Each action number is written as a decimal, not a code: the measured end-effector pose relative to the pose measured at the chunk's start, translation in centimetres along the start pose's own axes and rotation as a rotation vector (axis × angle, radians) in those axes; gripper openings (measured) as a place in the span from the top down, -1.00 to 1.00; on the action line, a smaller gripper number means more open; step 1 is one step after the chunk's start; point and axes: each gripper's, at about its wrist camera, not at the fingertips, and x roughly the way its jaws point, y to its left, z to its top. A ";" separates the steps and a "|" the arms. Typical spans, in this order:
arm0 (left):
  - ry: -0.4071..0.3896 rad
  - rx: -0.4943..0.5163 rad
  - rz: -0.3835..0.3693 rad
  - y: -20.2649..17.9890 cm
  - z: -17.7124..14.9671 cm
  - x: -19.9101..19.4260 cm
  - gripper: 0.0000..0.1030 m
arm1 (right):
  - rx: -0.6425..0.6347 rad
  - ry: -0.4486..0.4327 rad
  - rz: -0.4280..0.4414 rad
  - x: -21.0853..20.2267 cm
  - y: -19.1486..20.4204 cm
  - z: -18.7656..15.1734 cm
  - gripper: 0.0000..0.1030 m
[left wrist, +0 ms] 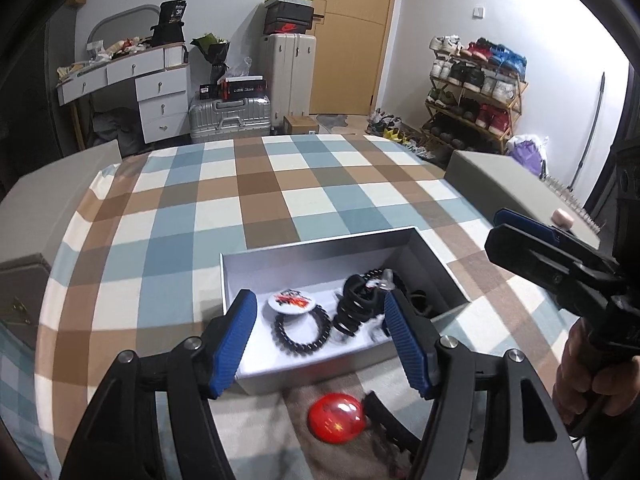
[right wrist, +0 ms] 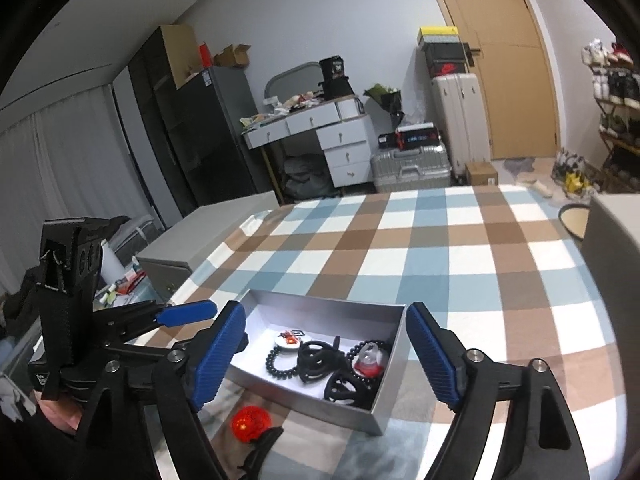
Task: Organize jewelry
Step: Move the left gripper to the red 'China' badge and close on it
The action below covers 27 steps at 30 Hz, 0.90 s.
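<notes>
On the bed with the checked blanket (left wrist: 280, 184) sits a shallow white box (left wrist: 320, 248), already holding a black bead bracelet (left wrist: 303, 330), a round printed badge (left wrist: 290, 300), a tangle of black coiled hair ties (left wrist: 358, 304) and, seen from the right wrist view, a small red-and-clear trinket (right wrist: 370, 360). Just outside the box's near wall, on the blanket, lies a glossy red round piece (left wrist: 338, 418) with a black clip-like part (left wrist: 386, 414) touching it; this looks like the thing not yet put away. The left gripper (left wrist: 320, 344) hangs over the near edge of the box with its jaws spread wide and nothing between them, and the right gripper (right wrist: 326, 356) is likewise wide open and empty, hovering off to the right side of the box. The risk from here, as I judge it, is the red piece: it looks smooth and domed, so jaws closing off-centre could squirt it away across the soft blanket, or catch only the black part and let the rest swing. The box looks light and sits on bedding, so a jaw knocking its wall while reaching down could tip or slide it and spill what is already sorted. The loose coils near the wall could also snag a fingertip.
</notes>
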 end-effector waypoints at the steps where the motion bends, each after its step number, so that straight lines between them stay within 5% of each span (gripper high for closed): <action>1: -0.003 -0.001 0.006 -0.1 -0.2 -0.2 -0.21 | -0.008 -0.005 -0.006 -0.4 0.3 -0.1 -0.68; 16: 0.012 -0.037 0.031 -0.1 -4.1 -2.3 -0.43 | -0.020 0.010 -0.033 -3.2 2.5 -4.4 -0.88; 27: 0.147 -0.046 0.122 1.0 -8.2 -0.2 -0.57 | -0.032 0.083 -0.091 -3.4 2.0 -8.1 -0.95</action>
